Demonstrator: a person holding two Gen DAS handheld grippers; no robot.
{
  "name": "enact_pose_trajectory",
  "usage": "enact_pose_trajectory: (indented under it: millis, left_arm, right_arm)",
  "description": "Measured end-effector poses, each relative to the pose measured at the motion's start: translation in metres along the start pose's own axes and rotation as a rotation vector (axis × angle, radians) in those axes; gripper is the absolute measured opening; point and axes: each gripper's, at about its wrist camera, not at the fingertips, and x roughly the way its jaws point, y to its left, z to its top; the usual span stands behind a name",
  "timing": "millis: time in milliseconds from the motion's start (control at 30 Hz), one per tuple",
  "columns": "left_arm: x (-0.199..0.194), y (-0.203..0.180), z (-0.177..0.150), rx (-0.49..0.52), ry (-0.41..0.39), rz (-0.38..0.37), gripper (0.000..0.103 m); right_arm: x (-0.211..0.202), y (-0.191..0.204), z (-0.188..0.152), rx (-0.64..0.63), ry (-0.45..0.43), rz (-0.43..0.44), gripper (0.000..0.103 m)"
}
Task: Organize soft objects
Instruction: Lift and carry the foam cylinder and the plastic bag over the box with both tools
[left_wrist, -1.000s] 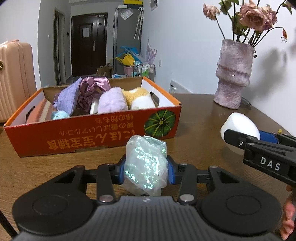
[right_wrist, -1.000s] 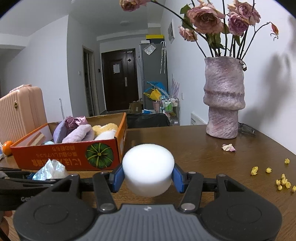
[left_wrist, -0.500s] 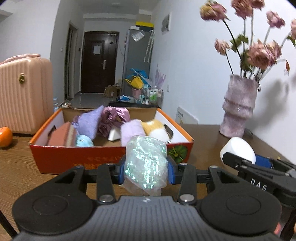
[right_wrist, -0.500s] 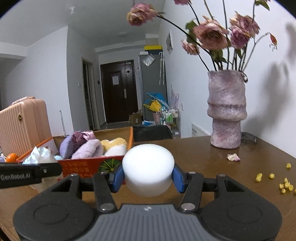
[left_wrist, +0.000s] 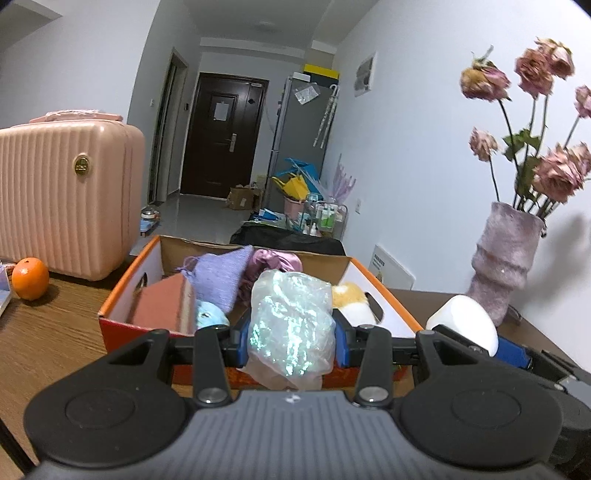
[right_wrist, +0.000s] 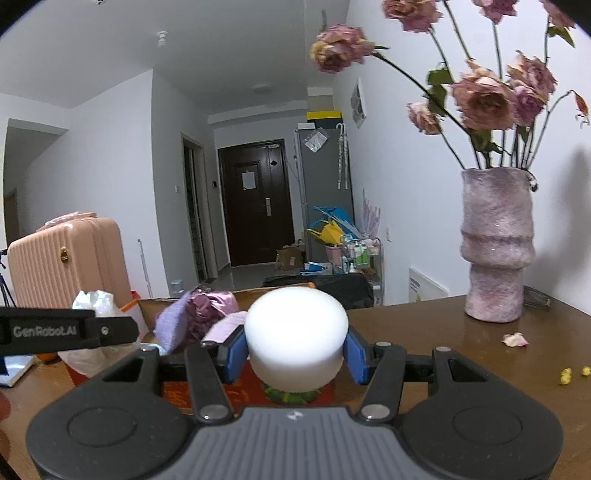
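My left gripper (left_wrist: 291, 341) is shut on a crumpled iridescent plastic bag (left_wrist: 290, 325), held above the near wall of the orange cardboard box (left_wrist: 122, 295). The box holds several soft things: a purple knit piece (left_wrist: 218, 277), pink satin cloth (left_wrist: 273, 260), a yellow plush (left_wrist: 349, 291). My right gripper (right_wrist: 295, 350) is shut on a round white foam puff (right_wrist: 295, 332), held above the table just before the box's right end (right_wrist: 251, 387). The puff shows at the right in the left wrist view (left_wrist: 461, 325). The bag shows at the left in the right wrist view (right_wrist: 94, 302).
A fuzzy purple vase (right_wrist: 495, 243) with dried roses stands at the right on the wooden table (right_wrist: 480, 354). Petals and yellow bits (right_wrist: 565, 374) lie near it. An orange (left_wrist: 29, 278) and a pink suitcase (left_wrist: 66, 195) are left of the box.
Both grippers have risen and moved toward the box with their loads. The bag now sits over the box's near wall; the puff has come up to the box's right end.
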Motion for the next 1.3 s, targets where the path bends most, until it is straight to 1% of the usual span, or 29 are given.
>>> enact_pose_trajectory:
  millis: [367, 700, 1067, 1300]
  left_arm:
    - [0.018, 0.031, 0.016, -0.026, -0.028, 0.047, 0.042]
    - [0.04, 0.05, 0.03, -0.016, -0.053, 0.067, 0.042]
    - [0.069, 0.061, 0.04, 0.01, -0.067, 0.099, 0.042]
    - [0.084, 0.063, 0.043, 0.031, -0.072, 0.107, 0.042]
  right_arm:
    - [0.032, 0.033, 0.007, -0.028, -0.005, 0.04, 0.054]
    - [0.067, 0.059, 0.01, -0.061, -0.005, 0.067, 0.054]
    - [0.108, 0.076, 0.014, -0.107, -0.001, 0.08, 0.054]
    - [0.124, 0.086, 0.013, -0.141, 0.005, 0.097, 0.054]
